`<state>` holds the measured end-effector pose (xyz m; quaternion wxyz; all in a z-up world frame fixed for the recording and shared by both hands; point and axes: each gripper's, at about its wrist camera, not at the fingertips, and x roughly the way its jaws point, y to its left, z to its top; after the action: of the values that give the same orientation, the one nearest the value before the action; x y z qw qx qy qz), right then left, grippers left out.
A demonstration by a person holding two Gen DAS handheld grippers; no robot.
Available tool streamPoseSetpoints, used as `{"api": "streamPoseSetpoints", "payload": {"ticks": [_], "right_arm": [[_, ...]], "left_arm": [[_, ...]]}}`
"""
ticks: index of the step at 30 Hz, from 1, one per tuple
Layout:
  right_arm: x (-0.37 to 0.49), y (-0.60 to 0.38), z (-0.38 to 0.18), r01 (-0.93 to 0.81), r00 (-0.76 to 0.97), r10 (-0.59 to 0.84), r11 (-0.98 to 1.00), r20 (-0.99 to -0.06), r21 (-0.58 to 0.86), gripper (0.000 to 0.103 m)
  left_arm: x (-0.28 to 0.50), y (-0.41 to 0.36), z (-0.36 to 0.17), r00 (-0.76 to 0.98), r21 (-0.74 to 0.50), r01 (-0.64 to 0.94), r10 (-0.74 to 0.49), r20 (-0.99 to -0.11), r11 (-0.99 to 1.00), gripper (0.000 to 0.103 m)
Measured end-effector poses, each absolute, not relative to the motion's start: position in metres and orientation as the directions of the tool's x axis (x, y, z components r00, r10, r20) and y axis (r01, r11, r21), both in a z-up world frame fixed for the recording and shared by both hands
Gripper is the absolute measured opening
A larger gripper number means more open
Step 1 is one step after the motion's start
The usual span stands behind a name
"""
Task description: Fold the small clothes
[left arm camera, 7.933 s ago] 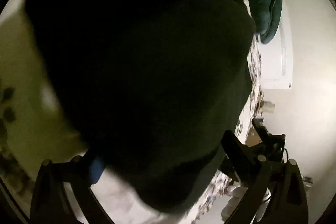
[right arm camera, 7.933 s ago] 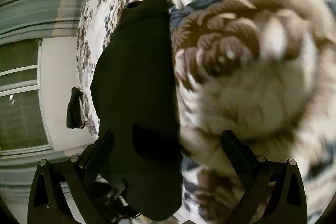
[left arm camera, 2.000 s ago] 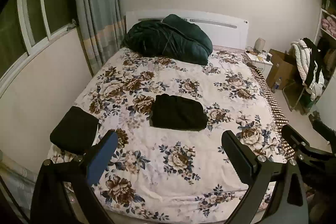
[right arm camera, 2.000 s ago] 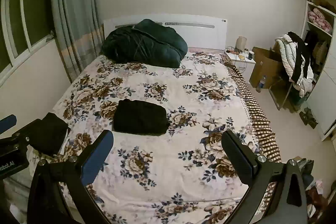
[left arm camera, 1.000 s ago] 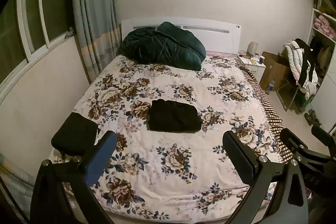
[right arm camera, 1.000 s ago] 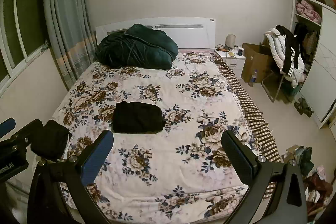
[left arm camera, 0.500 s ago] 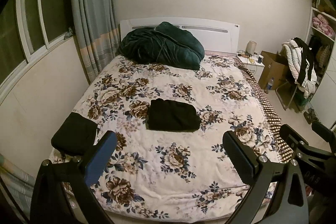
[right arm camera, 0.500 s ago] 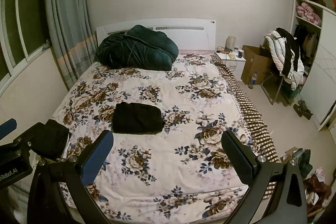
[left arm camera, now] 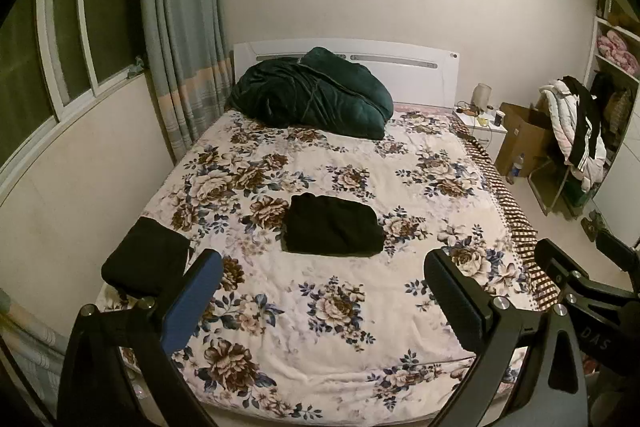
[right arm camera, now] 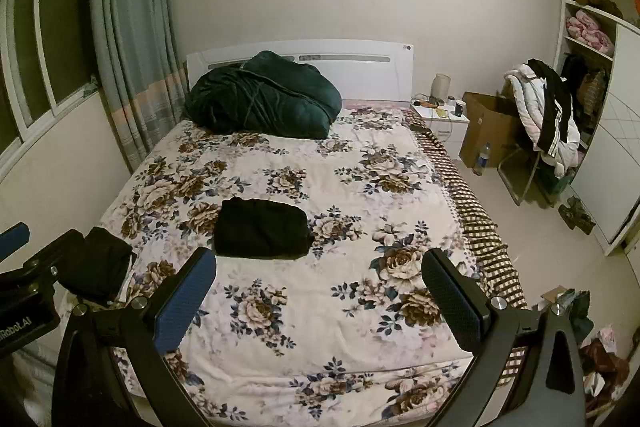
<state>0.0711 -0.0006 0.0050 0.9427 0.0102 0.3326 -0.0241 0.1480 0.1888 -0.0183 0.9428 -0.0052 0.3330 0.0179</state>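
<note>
A folded black garment (left arm camera: 332, 230) (right arm camera: 262, 228) lies flat in the middle of the floral bedspread (left arm camera: 360, 307) (right arm camera: 352, 187). A second folded black garment (left arm camera: 146, 258) (right arm camera: 96, 265) rests at the bed's near left corner. My left gripper (left arm camera: 322, 293) is open and empty, held back from the foot of the bed. My right gripper (right arm camera: 318, 291) is open and empty too, also well short of the clothes. Part of the right gripper (left arm camera: 592, 283) shows at the right edge of the left wrist view.
A dark green duvet (left arm camera: 310, 93) (right arm camera: 262, 95) is bunched against the white headboard (left arm camera: 420, 75). Curtains (left arm camera: 180, 27) and a window are on the left. A nightstand (right arm camera: 440, 117), cardboard box (right arm camera: 486, 125), chair with jackets (right arm camera: 548, 115) and shelves (right arm camera: 588, 39) stand on the right; clutter (right arm camera: 580, 311) lies on the floor.
Earlier both grippers were close over the black garment on the bedspread. They have since let go and pulled far back, and over the last second the view keeps widening slightly.
</note>
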Motion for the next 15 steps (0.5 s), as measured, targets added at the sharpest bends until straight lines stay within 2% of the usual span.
{"api": "streamPoseSetpoints", "payload": {"ticks": [15], "right_arm": [[0.0701, 0.0023, 0.0039, 0.054, 0.778, -0.040, 0.999, -0.627, 0.003, 0.103]], "left_arm": [[0.1463, 0.1891, -0.0184, 0.777, 0.003, -0.041, 0.034, -0.628, 0.999, 0.103]]}}
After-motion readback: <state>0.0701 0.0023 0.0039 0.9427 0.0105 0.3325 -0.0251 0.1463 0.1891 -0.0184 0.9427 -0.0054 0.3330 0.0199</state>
